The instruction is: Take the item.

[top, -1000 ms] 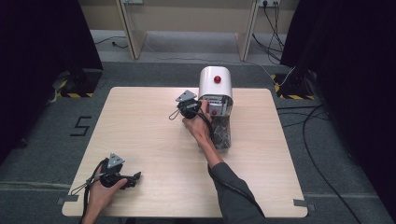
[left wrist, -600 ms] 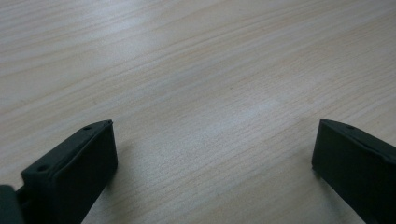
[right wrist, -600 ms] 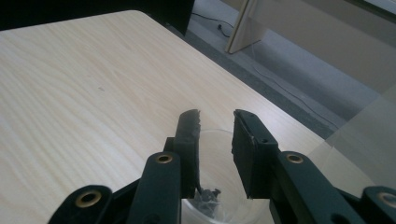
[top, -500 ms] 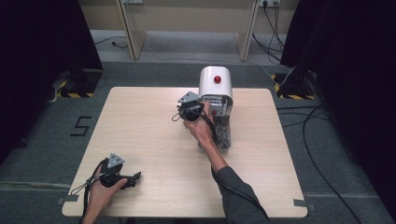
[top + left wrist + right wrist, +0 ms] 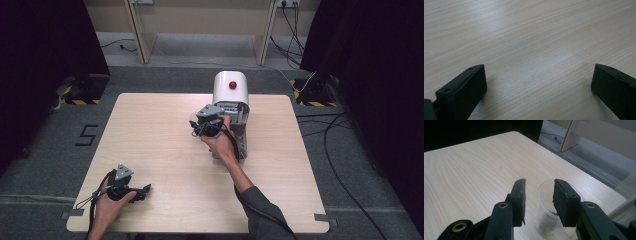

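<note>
You can read one mark: a black numeral "5" (image 5: 88, 135) on the grey floor (image 5: 50, 150), just left of the bench (image 5: 150, 130). No other legible text or labels.

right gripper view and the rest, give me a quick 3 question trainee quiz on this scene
1. True or false: the left gripper grips a cup.
2. What stands between the right gripper's jaws? A) clear plastic cup B) spoon C) red ball
3. What colour is the button on the white machine?

Key: 1 false, its jaws stand wide over bare table. 2 A, though the jaws aren't closed on it. 3 red.
</note>
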### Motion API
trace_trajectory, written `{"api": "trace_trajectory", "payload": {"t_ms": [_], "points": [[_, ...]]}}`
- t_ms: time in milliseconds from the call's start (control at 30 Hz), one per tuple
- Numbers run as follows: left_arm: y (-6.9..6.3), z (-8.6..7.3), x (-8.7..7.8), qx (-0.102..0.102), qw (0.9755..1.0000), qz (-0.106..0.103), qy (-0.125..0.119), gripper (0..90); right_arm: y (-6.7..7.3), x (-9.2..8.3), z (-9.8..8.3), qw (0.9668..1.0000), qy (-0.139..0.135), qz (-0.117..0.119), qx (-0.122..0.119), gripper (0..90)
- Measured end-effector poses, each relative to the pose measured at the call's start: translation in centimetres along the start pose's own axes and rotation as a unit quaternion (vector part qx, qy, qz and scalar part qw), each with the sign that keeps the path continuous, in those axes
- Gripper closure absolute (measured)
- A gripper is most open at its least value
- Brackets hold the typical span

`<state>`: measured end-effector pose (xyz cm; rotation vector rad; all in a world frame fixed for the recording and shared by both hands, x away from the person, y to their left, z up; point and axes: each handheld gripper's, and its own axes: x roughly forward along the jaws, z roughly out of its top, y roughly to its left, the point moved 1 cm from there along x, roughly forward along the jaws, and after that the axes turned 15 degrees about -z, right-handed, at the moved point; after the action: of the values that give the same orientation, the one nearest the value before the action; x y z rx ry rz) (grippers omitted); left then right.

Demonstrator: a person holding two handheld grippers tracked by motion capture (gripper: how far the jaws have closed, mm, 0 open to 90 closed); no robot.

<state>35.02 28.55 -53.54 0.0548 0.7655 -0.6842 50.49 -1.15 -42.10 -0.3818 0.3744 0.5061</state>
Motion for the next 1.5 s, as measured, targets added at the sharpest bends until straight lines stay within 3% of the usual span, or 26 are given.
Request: {"api": "trace_trajectory", "payload": {"t_ms": [433, 1033, 1500], "points": [[0.0, 0.0, 0.0, 0.0, 1.0, 0.0, 0.0, 0.0, -0.2, -2.2, -0.8, 0.9993, -0.02, 0.025, 0.018, 57.9], [0.0, 0.0, 0.0, -0.001, 1.0, 0.0, -0.002, 0.0, -1.0, -5.1, -3.2, 0.9973, -0.023, 0.046, 0.052, 40.4], [0.0, 0.0, 0.0, -0.001, 1.0, 0.0, -0.002, 0.0, -2.2, -6.6, -5.2, 0.9972, -0.023, 0.042, 0.058, 32.8]]}}
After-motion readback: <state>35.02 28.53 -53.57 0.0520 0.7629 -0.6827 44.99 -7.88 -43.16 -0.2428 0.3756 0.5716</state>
